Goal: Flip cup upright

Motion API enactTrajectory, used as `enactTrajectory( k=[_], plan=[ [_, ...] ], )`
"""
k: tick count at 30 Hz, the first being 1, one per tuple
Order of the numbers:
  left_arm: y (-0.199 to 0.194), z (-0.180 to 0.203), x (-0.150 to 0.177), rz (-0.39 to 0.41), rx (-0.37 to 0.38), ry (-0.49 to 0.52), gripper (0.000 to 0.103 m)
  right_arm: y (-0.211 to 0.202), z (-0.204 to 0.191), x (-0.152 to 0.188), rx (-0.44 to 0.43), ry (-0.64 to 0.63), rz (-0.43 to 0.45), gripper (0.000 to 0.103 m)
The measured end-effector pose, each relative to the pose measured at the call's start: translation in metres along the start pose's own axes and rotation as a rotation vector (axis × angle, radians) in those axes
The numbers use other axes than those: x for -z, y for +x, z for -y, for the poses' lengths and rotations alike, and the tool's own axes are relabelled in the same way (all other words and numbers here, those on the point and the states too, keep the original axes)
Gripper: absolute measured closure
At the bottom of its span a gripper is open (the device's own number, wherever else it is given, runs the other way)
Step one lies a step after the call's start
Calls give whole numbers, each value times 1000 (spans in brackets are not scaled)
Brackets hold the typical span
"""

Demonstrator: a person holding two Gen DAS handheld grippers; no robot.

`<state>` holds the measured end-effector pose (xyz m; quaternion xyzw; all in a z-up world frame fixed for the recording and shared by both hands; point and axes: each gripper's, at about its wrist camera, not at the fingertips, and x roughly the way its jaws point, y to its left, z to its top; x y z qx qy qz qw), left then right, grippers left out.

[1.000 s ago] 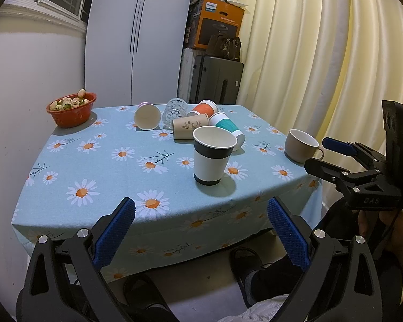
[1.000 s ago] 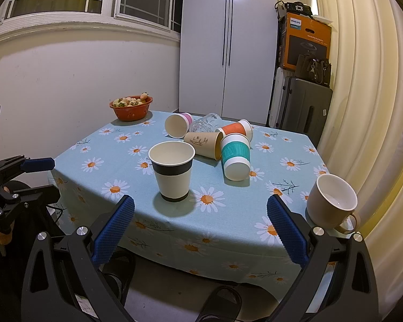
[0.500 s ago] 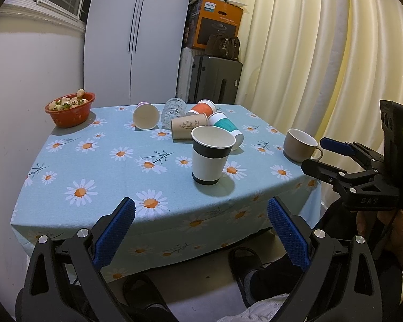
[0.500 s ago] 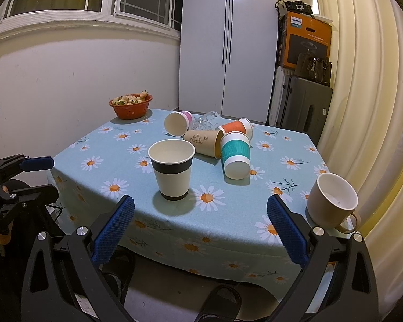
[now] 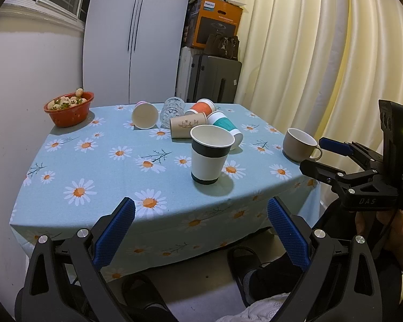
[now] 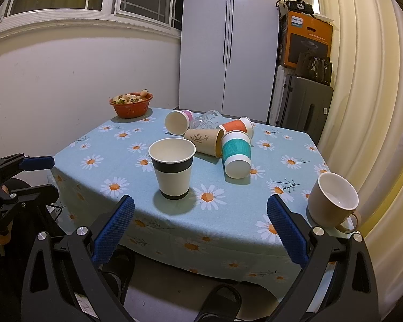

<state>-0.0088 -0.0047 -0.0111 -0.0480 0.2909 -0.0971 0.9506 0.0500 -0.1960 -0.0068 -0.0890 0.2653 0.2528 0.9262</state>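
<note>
A small room with cream curtains, a white two-door wardrobe (image 6: 229, 43) and a stack of grey suitcases topped by an orange cardboard box (image 6: 307, 41) surrounds a table under a light-blue daisy-print tablecloth (image 5: 94, 166).

Near the front edge of the table a white paper cup with a black band (image 5: 211, 154) stands upright, mouth up, clear of everything else. Behind it a cluster of cups lies tipped over: a white cup with a teal sleeve (image 6: 236, 154) on its side with its base toward the right wrist camera, a plain brown kraft paper cup (image 6: 204, 141) lying just beside it and touching it, an orange-sleeved cup (image 6: 237, 126) behind those, a pink-bottomed paper cup (image 6: 177, 122) with its open mouth facing forward, and a clear cut-glass tumbler (image 5: 172, 108) on its side between the pink and orange ones. A beige ceramic mug with a handle (image 6: 333, 201) sits upright at the table's right edge, well apart from the cluster. An orange-red bowl of pale fruit (image 5: 69, 107) stands at the far left corner.

The left gripper (image 5: 200, 230) hangs in front of the table edge, below tabletop level, its blue-padded fingers (image 5: 115, 230) spread wide around nothing. The right gripper (image 6: 200, 230) is likewise off the near edge, its fingers wide apart and empty, the banded cup framed between them in its own view. Neither touches any cup.
</note>
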Motion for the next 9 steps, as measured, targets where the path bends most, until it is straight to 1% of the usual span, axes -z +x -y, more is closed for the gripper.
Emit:
enactTrajectory(
  k=[9],
  plan=[
    [1, 0, 1, -3, 6, 0, 7, 0, -1, 1, -1, -2, -1, 5]
  ],
)
